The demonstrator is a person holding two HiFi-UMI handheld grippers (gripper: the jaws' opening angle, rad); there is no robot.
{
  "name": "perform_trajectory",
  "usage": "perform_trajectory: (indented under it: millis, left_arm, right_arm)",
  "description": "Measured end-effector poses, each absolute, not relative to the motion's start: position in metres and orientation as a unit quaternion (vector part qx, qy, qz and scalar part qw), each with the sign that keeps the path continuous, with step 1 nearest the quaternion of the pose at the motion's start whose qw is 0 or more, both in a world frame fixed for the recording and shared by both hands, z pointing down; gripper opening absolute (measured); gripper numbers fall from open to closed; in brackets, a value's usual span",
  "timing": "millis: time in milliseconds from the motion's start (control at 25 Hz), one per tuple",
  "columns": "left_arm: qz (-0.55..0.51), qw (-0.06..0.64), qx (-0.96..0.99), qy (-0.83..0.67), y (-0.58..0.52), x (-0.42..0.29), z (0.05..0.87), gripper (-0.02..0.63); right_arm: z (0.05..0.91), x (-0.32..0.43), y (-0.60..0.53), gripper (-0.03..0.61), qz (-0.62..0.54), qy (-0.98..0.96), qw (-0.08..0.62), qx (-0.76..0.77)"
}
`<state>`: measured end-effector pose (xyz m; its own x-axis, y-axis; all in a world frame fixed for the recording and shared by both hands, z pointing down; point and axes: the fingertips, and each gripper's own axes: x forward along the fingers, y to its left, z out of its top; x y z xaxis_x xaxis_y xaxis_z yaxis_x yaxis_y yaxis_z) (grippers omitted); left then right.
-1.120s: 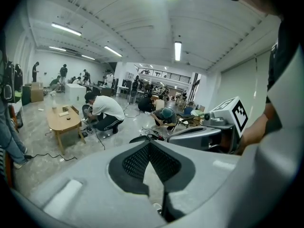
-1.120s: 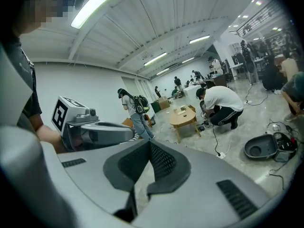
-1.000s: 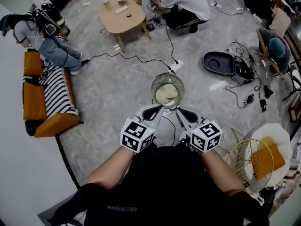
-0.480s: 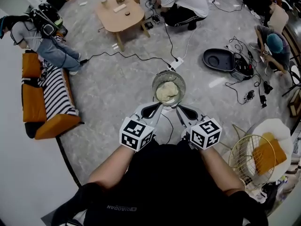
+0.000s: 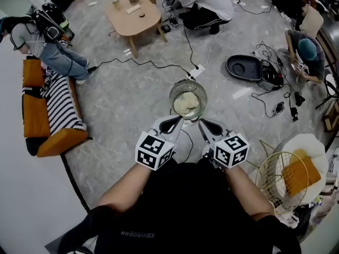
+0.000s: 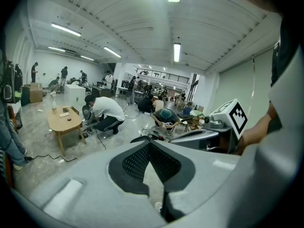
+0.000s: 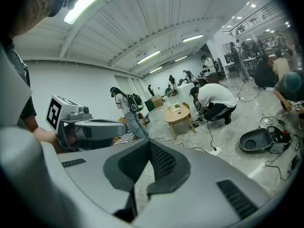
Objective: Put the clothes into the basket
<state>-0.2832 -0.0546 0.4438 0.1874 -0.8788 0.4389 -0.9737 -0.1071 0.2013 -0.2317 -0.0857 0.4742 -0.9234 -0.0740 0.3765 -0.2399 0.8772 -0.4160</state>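
Note:
A round wire basket [image 5: 176, 90] stands on the grey floor in front of me, and a cream cloth [image 5: 186, 105] lies inside it. In the head view my left gripper [image 5: 179, 121] and right gripper [image 5: 202, 123] are held side by side close to my body, their tips just short of the basket's near rim. Both are shut with nothing between the jaws. The left gripper view shows its own closed jaws [image 6: 149, 144] and the right gripper [image 6: 209, 134] beside them. The right gripper view shows its closed jaws [image 7: 148, 141] and the left gripper [image 7: 90, 127].
A second wire basket [image 5: 270, 181] with an orange cloth [image 5: 297, 176] sits at the right. An orange and striped sofa [image 5: 47, 110] lines the left wall. A wooden table [image 5: 132, 17], a black case [image 5: 246, 67], cables with a power strip [image 5: 197, 73] and several people lie farther off.

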Motion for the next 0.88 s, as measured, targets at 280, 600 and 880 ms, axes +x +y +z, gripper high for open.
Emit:
perform_trajectory:
  millis: [280,600,880]
  left_arm:
    - [0.107,0.227,0.734,-0.630,-0.0538,-0.2843,0.4453,0.003]
    - [0.110,0.230,0.733,-0.630,-0.0520,-0.2846,0.4481,0.003]
    - [0.109,0.229,0.733,-0.631,-0.0561,-0.2845,0.4451,0.003]
  right_arm:
    - [0.4738,-0.2339,-0.0846,0.014,0.224,-0.954,0.183,0.074]
    - [0.4746,-0.2363,-0.0832,0.012,0.218,-0.956,0.185,0.070]
    - [0.4729,-0.2345,-0.0877,0.012,0.219,-0.955,0.184,0.073]
